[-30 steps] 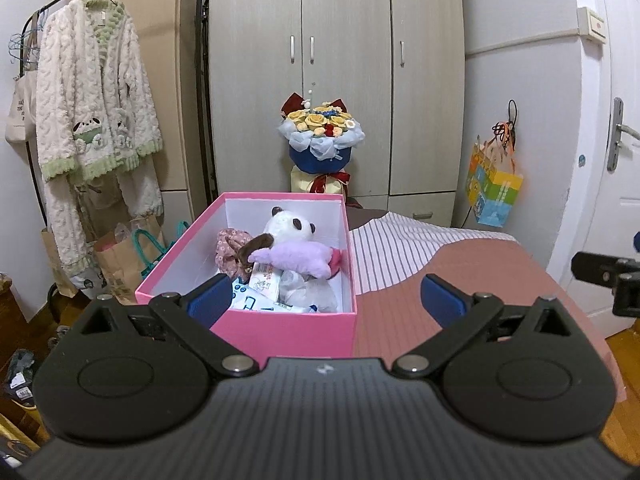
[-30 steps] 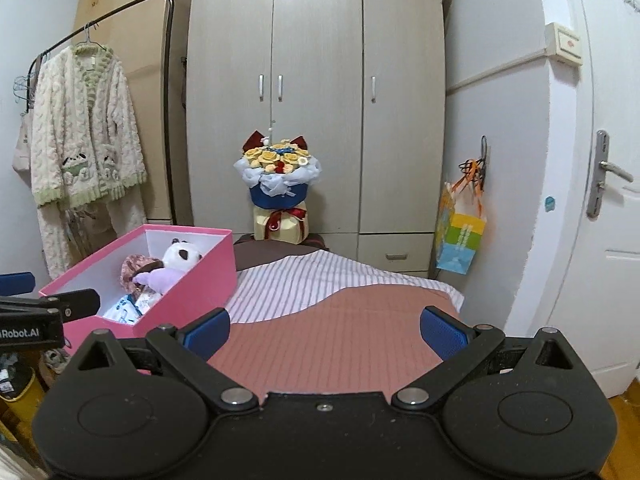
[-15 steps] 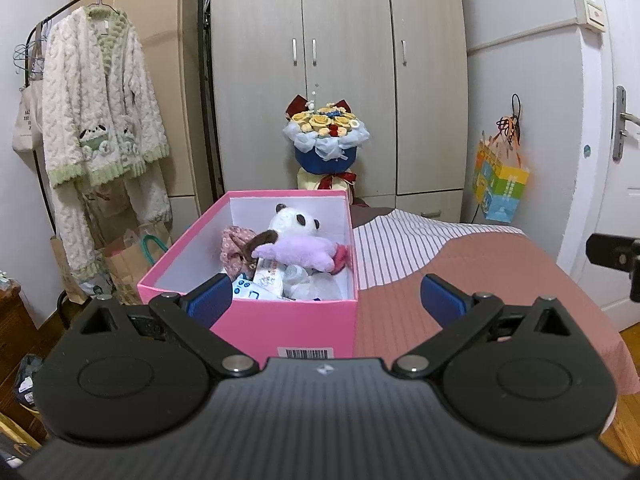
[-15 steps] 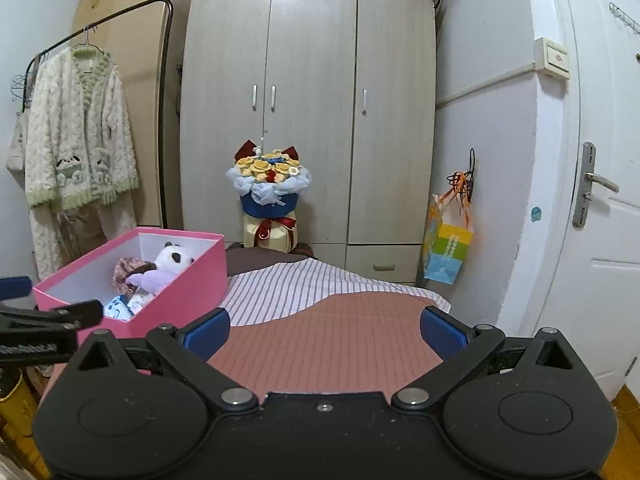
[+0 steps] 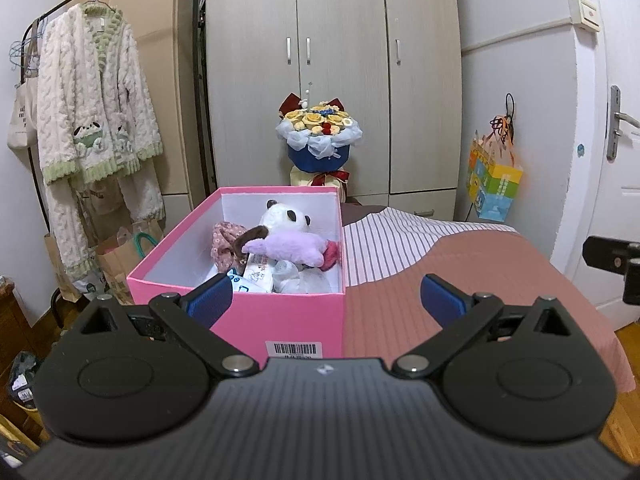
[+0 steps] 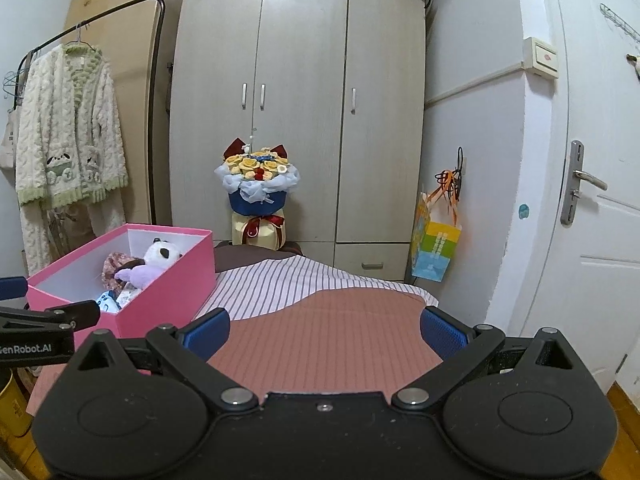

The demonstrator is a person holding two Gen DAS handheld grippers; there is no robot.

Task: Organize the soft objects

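Note:
A pink box (image 5: 280, 322) stands on the bed's left side; it also shows in the right wrist view (image 6: 168, 292). Inside lie a panda plush (image 5: 282, 216), a purple plush (image 5: 288, 248), a floral cloth (image 5: 226, 240) and white packets (image 5: 262, 276). My left gripper (image 5: 326, 296) is open and empty, just in front of the box's near wall. My right gripper (image 6: 324, 330) is open and empty, over the bare pink bedspread (image 6: 332, 344) to the right of the box. The left gripper's finger (image 6: 48, 320) shows at the right wrist view's left edge.
A flower bouquet (image 5: 318, 140) stands beyond the bed before a wardrobe (image 5: 336, 80). A clothes rack with a fluffy robe (image 5: 92, 128) and paper bags (image 5: 116, 260) is left. A colourful gift bag (image 5: 494, 180) hangs on the right wall, near a white door (image 6: 600, 220).
Both grippers have pulled back and risen slightly, so the box looks farther and its barcode label shows. Both stay open and empty.

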